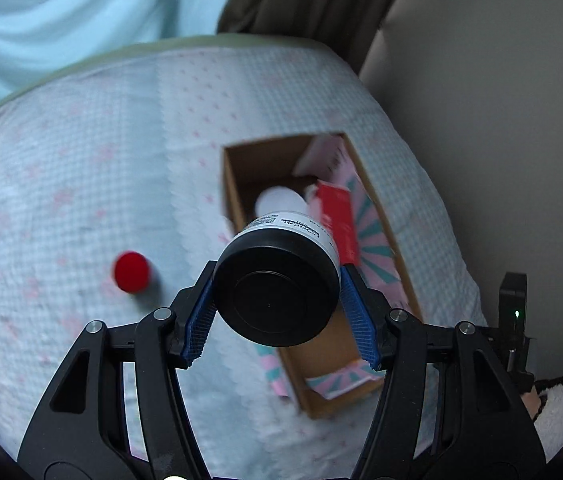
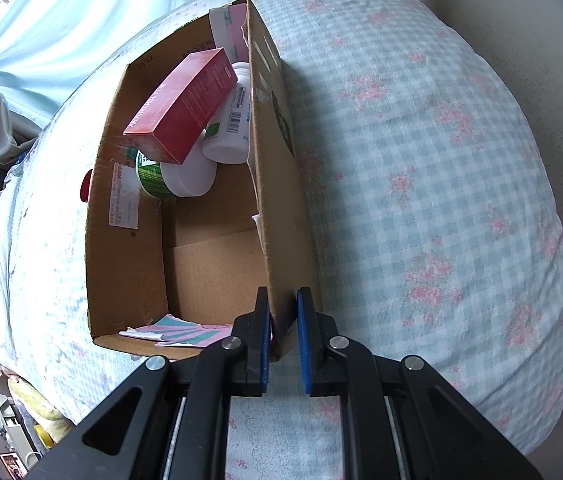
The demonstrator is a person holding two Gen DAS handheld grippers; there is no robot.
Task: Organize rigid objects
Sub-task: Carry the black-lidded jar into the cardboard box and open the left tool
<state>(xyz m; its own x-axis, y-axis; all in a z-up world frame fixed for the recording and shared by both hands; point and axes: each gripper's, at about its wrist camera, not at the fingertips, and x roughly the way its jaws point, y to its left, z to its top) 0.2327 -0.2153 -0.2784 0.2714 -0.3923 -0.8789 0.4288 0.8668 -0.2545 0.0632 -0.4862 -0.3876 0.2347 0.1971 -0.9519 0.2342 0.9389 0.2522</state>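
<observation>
Here, white jar [image 1: 281, 276] with black lid, clamped in left gripper [image 1: 277, 304] fingers, right gripper [image 2: 283, 332] fingers nipping cardboard box [image 2: 277, 184] wall

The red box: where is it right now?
In the right wrist view the red box lies tilted inside the cardboard box, at its far end, propped on the white jars.

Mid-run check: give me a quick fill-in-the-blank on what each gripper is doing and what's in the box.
1. The left gripper is shut on a white jar with a ____ lid.
2. The right gripper pinches the ____ of the cardboard box.
3. Inside the box, a ____ carton lies tilted on top of the white containers.
4. A round red object lies on the bedspread, ____ the box.

Missing words: black; wall; red; outside
</observation>
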